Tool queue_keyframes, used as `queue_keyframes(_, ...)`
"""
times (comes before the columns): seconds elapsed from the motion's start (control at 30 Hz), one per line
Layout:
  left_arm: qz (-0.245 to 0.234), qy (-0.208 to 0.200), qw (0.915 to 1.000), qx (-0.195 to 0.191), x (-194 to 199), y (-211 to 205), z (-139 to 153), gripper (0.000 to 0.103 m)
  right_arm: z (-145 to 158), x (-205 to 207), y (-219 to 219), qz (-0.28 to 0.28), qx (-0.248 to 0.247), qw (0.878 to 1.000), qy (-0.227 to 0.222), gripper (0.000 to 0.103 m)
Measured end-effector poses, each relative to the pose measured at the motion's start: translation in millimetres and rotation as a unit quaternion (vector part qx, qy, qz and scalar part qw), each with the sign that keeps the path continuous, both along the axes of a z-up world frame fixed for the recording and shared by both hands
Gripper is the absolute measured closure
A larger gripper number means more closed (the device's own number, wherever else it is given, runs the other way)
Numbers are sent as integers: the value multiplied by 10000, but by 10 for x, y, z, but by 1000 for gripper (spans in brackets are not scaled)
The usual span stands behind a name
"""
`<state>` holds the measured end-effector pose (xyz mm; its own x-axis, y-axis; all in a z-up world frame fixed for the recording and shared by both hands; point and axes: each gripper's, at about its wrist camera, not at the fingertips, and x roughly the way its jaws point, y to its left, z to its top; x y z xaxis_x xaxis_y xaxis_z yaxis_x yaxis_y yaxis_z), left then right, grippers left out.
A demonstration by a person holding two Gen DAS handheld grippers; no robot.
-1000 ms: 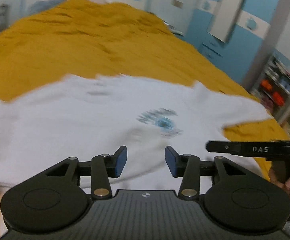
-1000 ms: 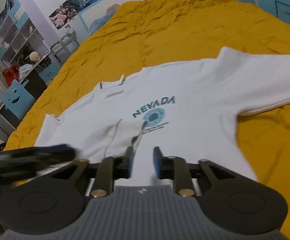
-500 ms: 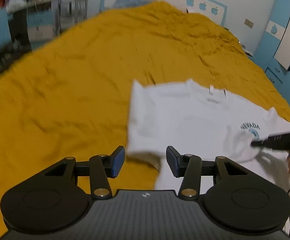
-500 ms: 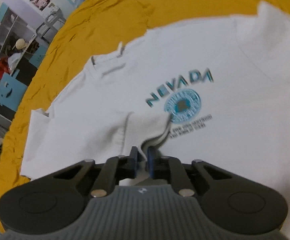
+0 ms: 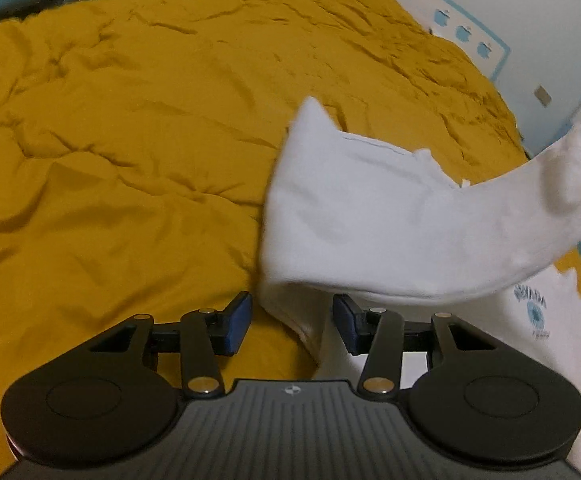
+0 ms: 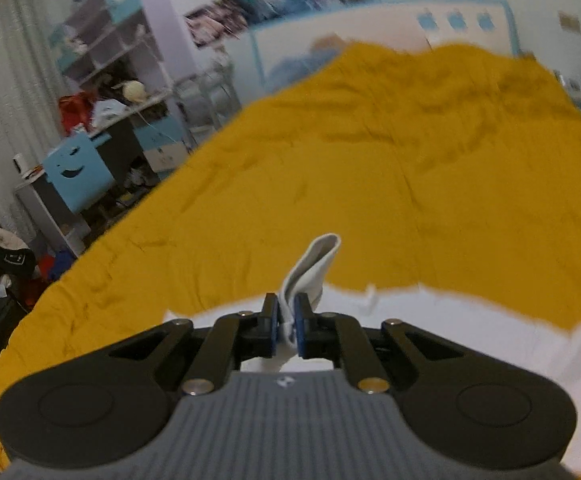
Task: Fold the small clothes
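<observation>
A white T-shirt (image 5: 354, 208) with a blue NEVADA print (image 5: 532, 308) lies on a mustard-yellow bedspread (image 5: 130, 140). One part of it is lifted up toward the upper right in the left wrist view. My left gripper (image 5: 290, 322) is open, its blue pads on either side of the shirt's near edge, which lies on the bed. My right gripper (image 6: 285, 326) is shut on a bunched piece of the white shirt (image 6: 310, 268) and holds it above the bed; the rest of the shirt (image 6: 470, 344) hangs below it.
The yellow bedspread (image 6: 370, 168) covers the whole bed. To the left stand a cluttered desk and shelves (image 6: 102, 120) with a blue box (image 6: 76, 176). A white headboard and blue wall (image 6: 410, 32) are at the far end.
My right gripper, shut on the shirt fabric, has risen and lifted it off the bed. My left gripper has moved to the shirt's near edge and stays open.
</observation>
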<state>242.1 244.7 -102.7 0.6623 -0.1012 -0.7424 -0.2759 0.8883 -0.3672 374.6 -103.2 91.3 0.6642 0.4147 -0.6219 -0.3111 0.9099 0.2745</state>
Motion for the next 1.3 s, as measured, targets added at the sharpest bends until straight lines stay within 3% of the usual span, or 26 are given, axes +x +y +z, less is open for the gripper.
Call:
queue_keyframes(0.03, 26, -37, 10000, -63, 28, 19, -14, 49, 88, 22, 52, 35, -46, 9999, -108, 100)
queue_keyframes(0.1, 32, -98, 9999, -57, 61, 50, -27, 67, 220, 62, 104, 48, -117, 9997, -232, 100)
queue_keyframes(0.17, -4, -51, 10000, 1, 113, 56, -41, 96, 295, 103, 117, 49, -107, 9997, -233, 100)
queue_keyframes(0.2, 15, -95, 9999, 44, 72, 86, -20, 98, 309, 126, 116, 40, -102, 9997, -216, 100)
queue_keyframes(0.33, 152, -797, 9966, 155, -53, 197, 320, 99, 400, 194, 9, -93, -159, 9992, -367, 100)
queue_keyframes(0.4, 75, -922, 9954, 255, -58, 179, 453, 99, 451, 211, -159, -264, -247, 9978, -559, 100)
queue_keyframes(0.5, -180, -897, 9916, 914, 0, -24, 495, 99, 314, 318, -517, -604, -277, 9967, -468, 100)
queue_keyframes(0.6, -425, -533, 9927, 994, 89, -208, 366, 92, 3, 408, -868, -841, -164, 9963, -93, 100)
queue_keyframes(0.67, -576, -239, 9925, 1050, 115, -331, 257, 81, -301, 369, -1049, -968, -330, 9946, 184, 100)
queue_keyframes(0.77, -718, 60, 9873, 1416, 80, -488, 98, 74, -767, 180, -1333, -1091, -218, 9915, 678, 100)
queue_keyframes(0.9, -746, 260, 9843, 1579, 33, -521, -12, 74, -1326, 40, -1602, -1334, -77, 9825, 1297, 100)
queue_keyframes(0.97, -693, 290, 9848, 1564, 25, -479, -23, 90, -1497, 0, -1684, -1449, -7, 9793, 1416, 100)
queue_keyframes(1.03, -600, 304, 9850, 1588, 19, -467, -1, 93, -1567, -29, -1736, -1509, 105, 9775, 1467, 100)
queue_keyframes(1.13, -478, 298, 9863, 1548, 17, -417, -8, 94, -1429, -16, -1710, -1375, 337, 9821, 1242, 100)
queue_keyframes(1.17, -467, 306, 9865, 1541, 11, -402, -19, 94, -1314, -40, -1673, -1298, 407, 9858, 986, 100)
queue_keyframes(1.23, -442, 308, 9866, 1543, -9, -398, -34, 94, -1085, -126, -1763, -1085, 1067, 9880, 260, 101)
queue_keyframes(1.3, -456, 306, 9864, 1546, -21, -408, -42, 94, -1062, -156, -1866, -1172, 1143, 9865, 91, 103)
